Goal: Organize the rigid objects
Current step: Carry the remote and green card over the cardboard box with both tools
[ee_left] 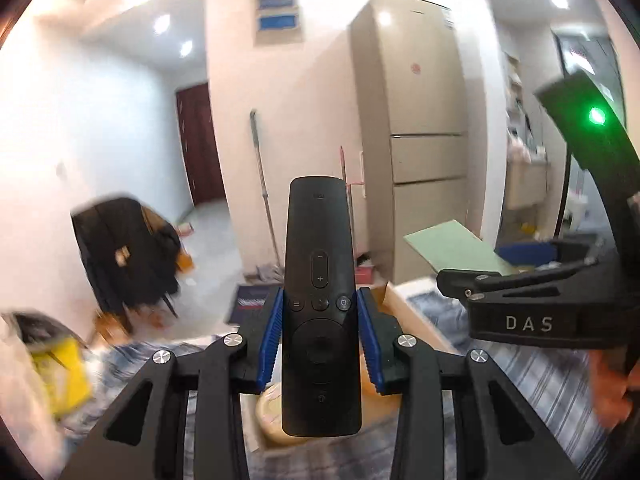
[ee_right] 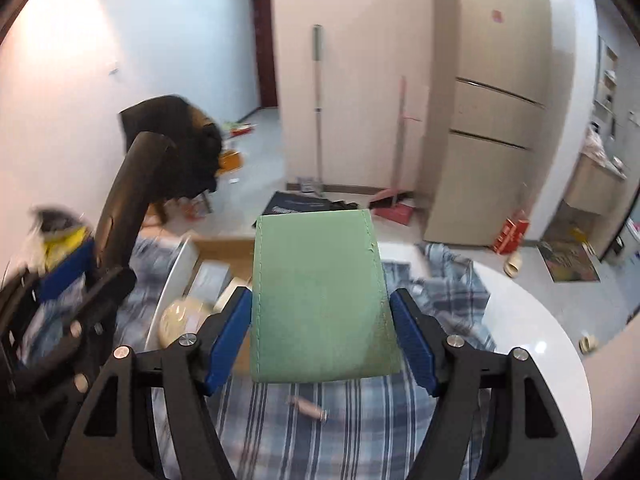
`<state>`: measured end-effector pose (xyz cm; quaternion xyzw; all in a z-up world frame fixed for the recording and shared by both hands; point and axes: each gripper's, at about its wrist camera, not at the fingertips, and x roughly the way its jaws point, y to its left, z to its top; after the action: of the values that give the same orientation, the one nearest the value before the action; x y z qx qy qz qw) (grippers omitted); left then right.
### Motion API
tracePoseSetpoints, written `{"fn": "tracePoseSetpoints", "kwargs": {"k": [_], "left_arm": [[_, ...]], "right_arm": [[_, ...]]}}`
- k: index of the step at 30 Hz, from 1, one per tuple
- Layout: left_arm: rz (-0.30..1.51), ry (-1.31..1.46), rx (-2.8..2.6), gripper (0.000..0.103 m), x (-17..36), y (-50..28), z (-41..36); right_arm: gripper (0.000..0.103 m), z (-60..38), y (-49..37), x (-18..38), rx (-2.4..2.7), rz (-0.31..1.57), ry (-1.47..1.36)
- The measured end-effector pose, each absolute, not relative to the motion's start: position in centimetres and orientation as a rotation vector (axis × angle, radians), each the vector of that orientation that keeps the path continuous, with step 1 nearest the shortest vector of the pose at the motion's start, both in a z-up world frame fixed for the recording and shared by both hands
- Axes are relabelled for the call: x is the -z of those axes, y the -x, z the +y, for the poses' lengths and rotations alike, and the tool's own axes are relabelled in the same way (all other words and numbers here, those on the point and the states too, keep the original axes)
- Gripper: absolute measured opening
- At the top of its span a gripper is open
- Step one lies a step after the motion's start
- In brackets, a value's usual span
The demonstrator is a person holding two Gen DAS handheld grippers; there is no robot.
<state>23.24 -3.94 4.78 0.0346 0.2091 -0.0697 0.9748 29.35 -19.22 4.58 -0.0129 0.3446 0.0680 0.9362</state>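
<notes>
My left gripper [ee_left: 320, 340] is shut on a black remote control [ee_left: 320, 264], held upright above the table; the remote also shows at the left of the right wrist view [ee_right: 132, 192]. My right gripper [ee_right: 322, 320] is shut on a flat green case [ee_right: 320, 300], held above the striped cloth; the case also shows in the left wrist view [ee_left: 452, 246]. Below both lies an open cardboard box [ee_right: 224, 248] with a round beige object [ee_right: 184, 316] inside, also seen in the left wrist view [ee_left: 272, 412].
A blue striped cloth [ee_right: 340, 432] covers a round white table [ee_right: 532, 320]. A small pinkish tube [ee_right: 308, 406] lies on the cloth. A fridge [ee_right: 492, 100], broom, dustpan and a chair draped in dark clothes [ee_right: 180, 140] stand beyond.
</notes>
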Motion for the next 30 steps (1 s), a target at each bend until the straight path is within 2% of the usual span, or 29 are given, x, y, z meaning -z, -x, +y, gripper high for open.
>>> {"fn": "tracePoseSetpoints", "kwargs": {"k": [4,9,17,30], "left_arm": [[0.427,-0.041,0.115,0.038,-4.6,-26.3,-3.3],[0.465,0.076,0.117,0.038,-2.1,-28.1,-0.6],[0.542,-0.015,0.071,0.038,1.8,-30.0,-0.9],[0.597,-0.065,0.088,0.038,4.3,-31.1,-3.1]], "right_arm": [[0.069,-19.6,-31.0,-4.4,-0.149,0.681,-0.039],[0.069,-19.4,-31.9,-1.3,-0.206,0.693,-0.071],[0.069,-18.1,-34.4,4.3,-0.253,0.819,-0.043],[0.069,-17.3,-35.1,6.2,-0.196,0.816,0.079]]}}
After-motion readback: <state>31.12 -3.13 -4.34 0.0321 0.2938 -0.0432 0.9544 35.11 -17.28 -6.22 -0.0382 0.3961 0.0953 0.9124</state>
